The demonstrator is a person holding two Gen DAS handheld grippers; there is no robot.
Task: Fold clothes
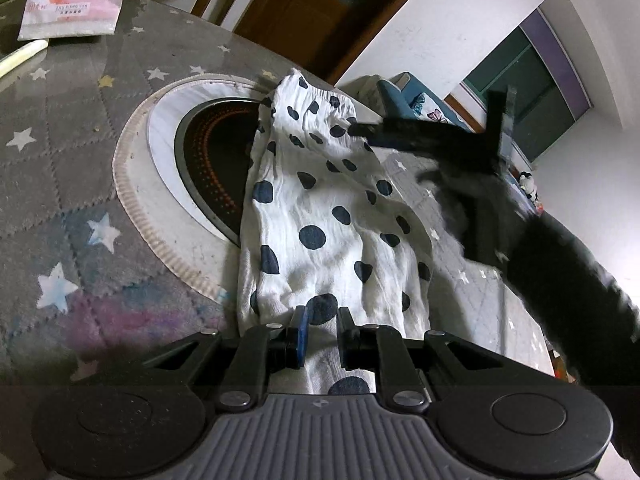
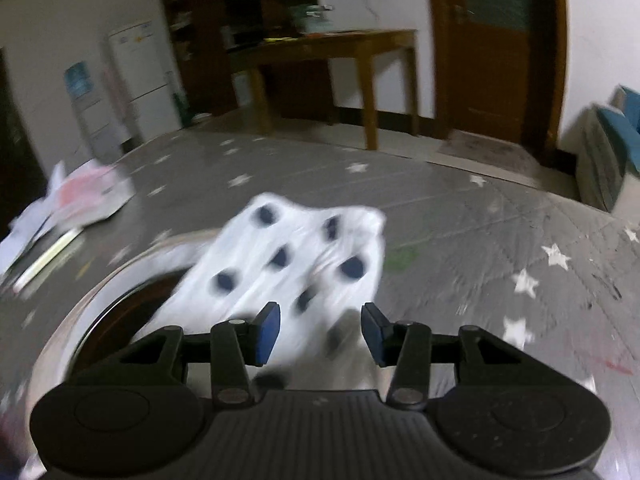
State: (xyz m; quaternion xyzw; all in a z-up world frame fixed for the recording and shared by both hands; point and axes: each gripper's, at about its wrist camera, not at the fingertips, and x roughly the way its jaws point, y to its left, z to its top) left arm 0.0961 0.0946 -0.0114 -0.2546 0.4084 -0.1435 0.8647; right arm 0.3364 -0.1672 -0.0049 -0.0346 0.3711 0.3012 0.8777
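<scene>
Left gripper [image 1: 320, 336] is pinched on the polka-dot garment [image 1: 324, 208]; right gripper [image 2: 321, 334] is spread. Thin, limp cloth is best taken by its gathered waistband [image 1: 320, 98].

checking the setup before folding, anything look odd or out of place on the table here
Yes: the polka-dot garment lies partly over the dark round cooktop set into the table, an odd spot for cloth. The left gripper pinches its near end; the right gripper is open.
</scene>
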